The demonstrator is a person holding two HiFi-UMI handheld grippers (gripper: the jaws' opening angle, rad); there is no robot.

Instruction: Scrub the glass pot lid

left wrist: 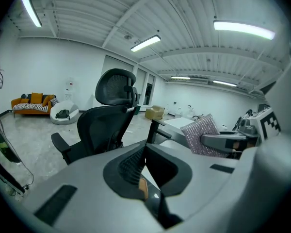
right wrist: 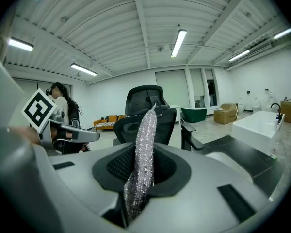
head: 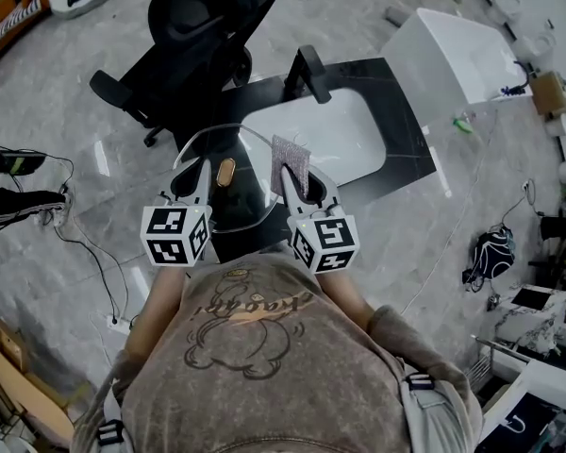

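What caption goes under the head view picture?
A glass lid in the left gripper, a sparkly cloth in the right gripper, by a sink.

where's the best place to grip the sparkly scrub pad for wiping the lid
Probably one edge of the scrub pad, approached from the person's side, as the right tool holds it. It is a thin flat sheet, so shut jaws pinch it, and most stands clear beyond the tips to rub the glass lid.

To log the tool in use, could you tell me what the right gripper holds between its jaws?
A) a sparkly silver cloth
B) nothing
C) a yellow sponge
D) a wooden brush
A: the right gripper is shut on a sparkly silver cloth pinched upright.
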